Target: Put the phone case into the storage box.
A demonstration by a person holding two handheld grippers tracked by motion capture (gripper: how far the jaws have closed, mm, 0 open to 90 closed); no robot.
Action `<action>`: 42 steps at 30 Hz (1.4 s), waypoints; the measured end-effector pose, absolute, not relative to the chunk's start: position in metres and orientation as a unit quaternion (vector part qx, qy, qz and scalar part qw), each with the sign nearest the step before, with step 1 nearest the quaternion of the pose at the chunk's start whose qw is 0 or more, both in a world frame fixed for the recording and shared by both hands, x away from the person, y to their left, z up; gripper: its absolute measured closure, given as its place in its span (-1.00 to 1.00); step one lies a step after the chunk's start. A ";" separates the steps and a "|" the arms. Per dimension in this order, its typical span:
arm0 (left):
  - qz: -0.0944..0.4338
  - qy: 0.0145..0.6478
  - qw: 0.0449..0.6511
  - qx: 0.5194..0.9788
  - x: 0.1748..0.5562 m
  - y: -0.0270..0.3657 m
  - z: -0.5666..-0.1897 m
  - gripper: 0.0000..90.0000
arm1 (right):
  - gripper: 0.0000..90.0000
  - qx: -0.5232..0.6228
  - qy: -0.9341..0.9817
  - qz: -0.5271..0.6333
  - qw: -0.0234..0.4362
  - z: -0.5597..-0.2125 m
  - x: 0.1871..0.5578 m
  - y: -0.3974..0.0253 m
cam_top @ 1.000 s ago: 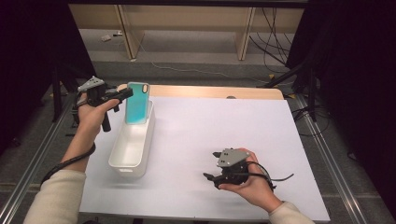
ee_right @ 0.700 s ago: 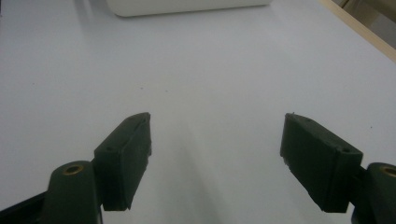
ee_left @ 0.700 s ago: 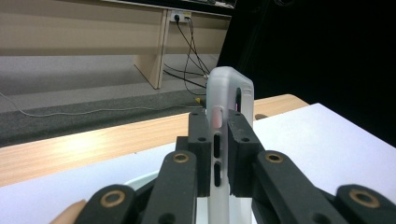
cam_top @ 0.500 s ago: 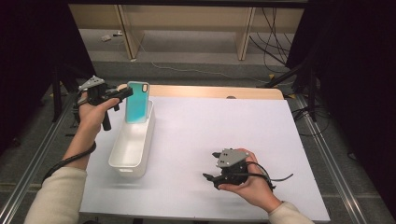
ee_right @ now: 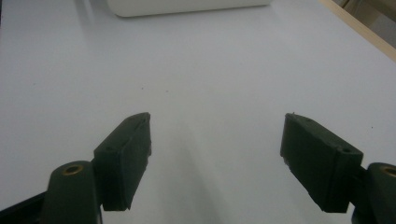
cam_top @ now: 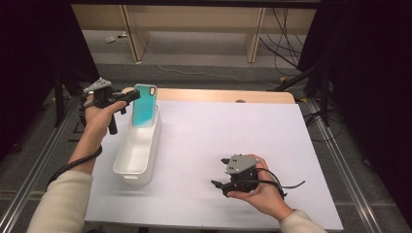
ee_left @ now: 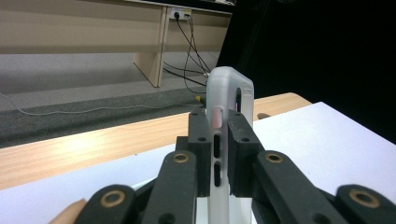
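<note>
On the white tabletop (cam_top: 252, 145), left gripper (cam_top: 127, 97) is clamping the upright teal silicone phone case (cam_top: 145, 105) over the white rectangular plastic bin (cam_top: 138, 153) at 10 o'clock, probably for dropping in, while right gripper (cam_top: 218, 184) is idling agape at 5.

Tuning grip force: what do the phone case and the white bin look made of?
Phone case: looks like soft silicone or TPU, teal, its edge frosted and translucent between the left gripper pads, matte with moulded cutouts. White bin: probably rigid moulded plastic, smooth with a faint sheen, rounded corners and a thin rim. Neither can be confirmed by look alone.
</note>
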State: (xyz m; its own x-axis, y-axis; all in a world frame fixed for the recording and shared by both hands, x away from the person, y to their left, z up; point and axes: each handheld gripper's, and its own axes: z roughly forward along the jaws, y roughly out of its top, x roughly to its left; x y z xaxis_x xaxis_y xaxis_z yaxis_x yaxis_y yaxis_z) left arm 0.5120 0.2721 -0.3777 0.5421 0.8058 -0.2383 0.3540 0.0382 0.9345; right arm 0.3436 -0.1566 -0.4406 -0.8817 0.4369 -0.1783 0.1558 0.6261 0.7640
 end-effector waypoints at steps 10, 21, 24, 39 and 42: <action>0.196 0.439 0.570 0.666 0.516 0.272 -0.380 0.82 | -0.42 0.168 0.884 0.398 0.176 -0.441 0.344 -0.157; 0.195 0.442 0.564 0.670 0.521 0.271 -0.382 0.82 | -0.42 0.167 0.884 0.399 0.177 -0.441 0.344 -0.157; 0.195 0.442 0.562 0.671 0.522 0.271 -0.383 0.82 | -0.42 0.167 0.884 0.398 0.177 -0.441 0.344 -0.157; 0.195 0.450 0.555 0.672 0.528 0.272 -0.390 0.82 | -0.42 0.167 0.885 0.398 0.177 -0.441 0.344 -0.157; 0.194 0.451 0.553 0.674 0.528 0.272 -0.392 0.82 | -0.42 0.165 0.885 0.397 0.177 -0.441 0.345 -0.157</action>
